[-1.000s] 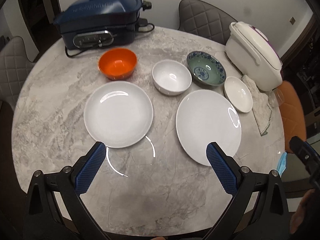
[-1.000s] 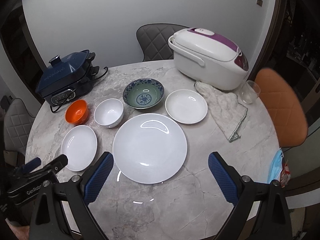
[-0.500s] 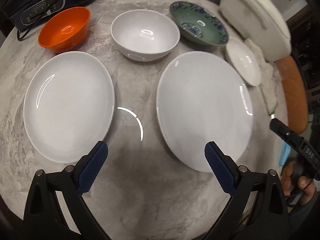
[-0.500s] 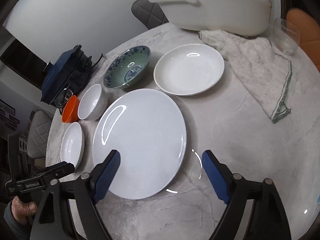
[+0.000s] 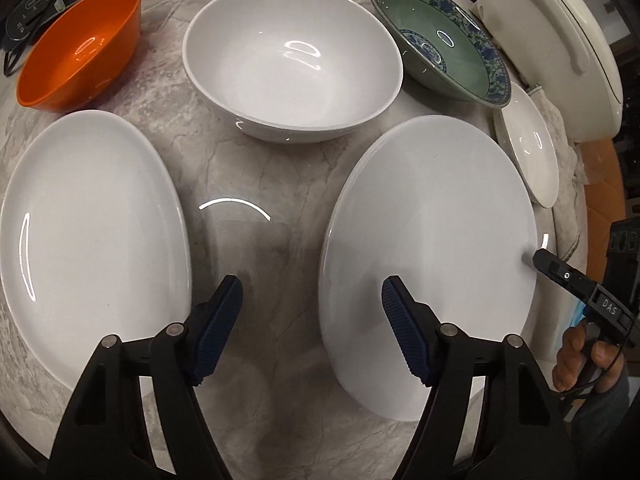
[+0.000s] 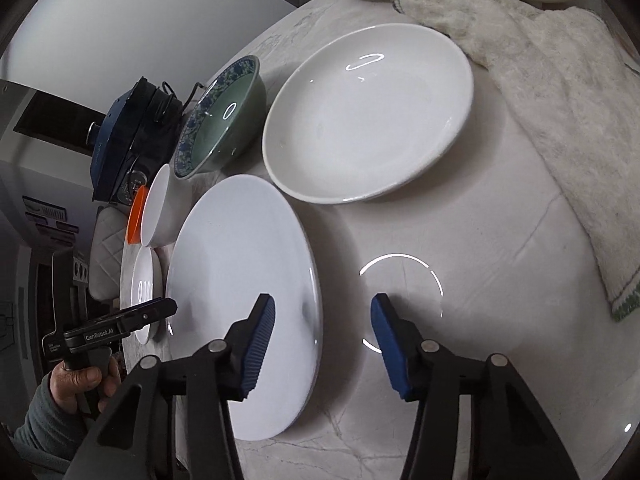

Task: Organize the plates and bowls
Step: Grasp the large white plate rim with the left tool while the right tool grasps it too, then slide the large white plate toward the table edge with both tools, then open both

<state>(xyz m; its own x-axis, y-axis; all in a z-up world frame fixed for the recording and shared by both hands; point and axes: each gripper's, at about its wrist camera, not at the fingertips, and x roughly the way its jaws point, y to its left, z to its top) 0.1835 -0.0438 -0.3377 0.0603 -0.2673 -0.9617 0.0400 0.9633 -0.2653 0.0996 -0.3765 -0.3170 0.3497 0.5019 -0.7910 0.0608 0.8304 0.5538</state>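
A large white plate [image 5: 432, 240] lies flat on the marble table [image 5: 260, 184]. My left gripper [image 5: 312, 320] straddles its left rim, one pad over the plate and one over bare table; the jaws are closing and touch nothing. My right gripper [image 6: 322, 332] straddles the same plate's [image 6: 240, 280] right rim, also closing without touching it. A medium white plate [image 5: 88, 232] lies to the left. Behind stand an orange bowl [image 5: 80, 52], a white bowl [image 5: 292, 60] and a green bowl with a blue rim [image 5: 440, 52]. A shallow white dish [image 6: 368, 120] sits beyond the large plate.
A white rice cooker [image 5: 560, 40] stands at the back right, with a pale cloth [image 6: 560, 120] spread beside the shallow dish. A dark blue cooker [image 6: 128, 136] sits at the far left. A hand [image 6: 80, 380] holds the left gripper's handle near the table edge.
Both grippers have come down close to the table and their jaws have narrowed. They now sit over opposite rims of the large plate. No dish has moved.
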